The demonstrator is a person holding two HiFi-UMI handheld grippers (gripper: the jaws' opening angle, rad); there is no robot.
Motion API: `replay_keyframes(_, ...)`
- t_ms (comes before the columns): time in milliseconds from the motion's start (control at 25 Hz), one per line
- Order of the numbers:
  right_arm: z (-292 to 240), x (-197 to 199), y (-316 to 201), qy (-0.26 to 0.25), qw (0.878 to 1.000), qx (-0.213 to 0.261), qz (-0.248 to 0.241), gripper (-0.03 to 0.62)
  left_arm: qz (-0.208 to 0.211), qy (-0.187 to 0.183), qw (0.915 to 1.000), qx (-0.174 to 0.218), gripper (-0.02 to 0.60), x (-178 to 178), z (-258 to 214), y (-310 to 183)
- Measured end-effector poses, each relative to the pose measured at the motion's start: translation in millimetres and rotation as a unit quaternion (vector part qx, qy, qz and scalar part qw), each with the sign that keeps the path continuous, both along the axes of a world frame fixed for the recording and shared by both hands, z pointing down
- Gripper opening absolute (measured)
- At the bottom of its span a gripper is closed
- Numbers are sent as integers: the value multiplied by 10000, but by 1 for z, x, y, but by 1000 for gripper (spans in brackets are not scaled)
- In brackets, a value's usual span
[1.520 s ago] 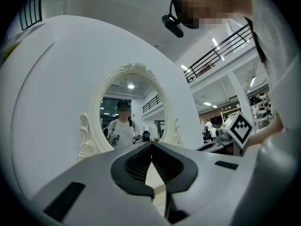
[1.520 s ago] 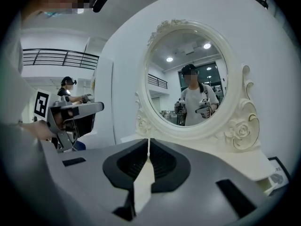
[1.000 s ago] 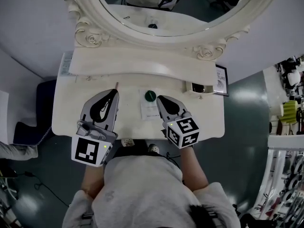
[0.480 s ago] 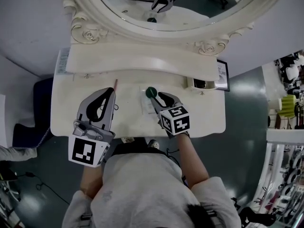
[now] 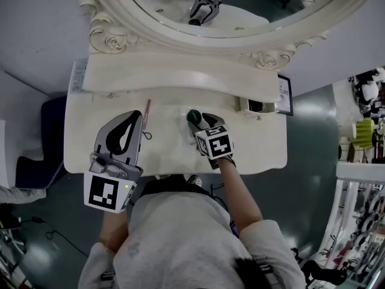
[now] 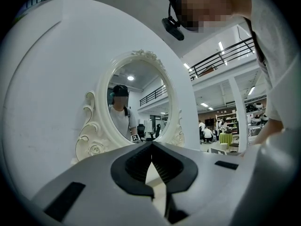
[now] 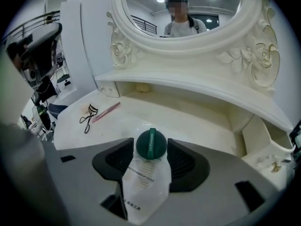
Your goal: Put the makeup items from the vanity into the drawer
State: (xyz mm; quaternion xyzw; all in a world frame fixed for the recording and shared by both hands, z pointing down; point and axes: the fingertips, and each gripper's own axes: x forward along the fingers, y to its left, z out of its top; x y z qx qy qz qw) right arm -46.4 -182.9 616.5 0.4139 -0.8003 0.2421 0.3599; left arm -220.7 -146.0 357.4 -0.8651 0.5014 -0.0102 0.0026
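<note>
A round green makeup puff (image 7: 151, 144) sits on a white printed packet (image 7: 142, 185) on the vanity top (image 5: 252, 146). My right gripper (image 7: 150, 143) has one jaw on each side of the puff. The jaws are opening and the pads stand just off the puff. In the head view the right gripper (image 5: 197, 120) reaches the puff (image 5: 192, 115) at mid-table. A pink pencil (image 7: 106, 112) and a black eyelash curler (image 7: 87, 117) lie to the left. My left gripper (image 5: 138, 117) rests on the table near the pencil (image 5: 146, 109), jaws shut and empty (image 6: 151, 147).
The oval mirror (image 5: 204, 8) and a low curved shelf (image 5: 180, 80) stand along the back. A small open box (image 5: 253, 106) and a framed card (image 5: 284, 95) sit at the back right. A dark stool (image 5: 36, 152) is left of the table.
My right gripper has moved forward and left up to the green puff, and its jaws have gone from shut to open around it. The left gripper has barely shifted.
</note>
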Motion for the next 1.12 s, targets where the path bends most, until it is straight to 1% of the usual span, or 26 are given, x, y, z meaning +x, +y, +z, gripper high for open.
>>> replay_keyframes(120,9,0,-2,108,9999,-110,16,212,18,-70,9999,-74,15,-4,5,-1)
replay_keyframes(280,15,0,-2,247,9996,-158,18,212,81,-263,9993,-250,15,-8,15,-1)
replay_keyframes(400,16,-1,-2,279,9995,-149,11,210,19,-63,10000,-64,15,-8,5,-7)
replay_keyframes(440,16,-1,-2,282,9995,-146,6,209,34,-60,10000,-55,15,-7,5,-8)
replay_keyframes(480,16,-1,-2,284,9995,-143,3,204,84,-135,9998,-119,15,-7,8,-7)
replay_keyframes(560,16,-2,-1,285,9995,-133,6,176,167,-248,9993,-219,15,-6,13,-6)
replay_keyframes(640,16,-5,-1,272,9996,-107,7,87,178,-215,9994,-181,15,-5,12,-7)
replay_keyframes(720,16,-6,0,286,9996,-40,-27,58,168,-144,9997,-94,15,-2,7,-9)
replay_keyframes(800,10,-7,0,313,9994,93,-83,52,205,-198,9995,-113,15,-1,7,-8)
replay_keyframes(880,1,-9,0,229,9994,219,-102,52,154,-114,9998,-31,15,-1,2,-10)
replay_keyframes(1000,-13,-9,0,-37,9993,377,-25,51,51,53,9999,125,15,3,-9,-12)
replay_keyframes(1120,-30,-5,0,-279,9978,600,64,52,139,-64,9999,65,15,10,-6,-10)
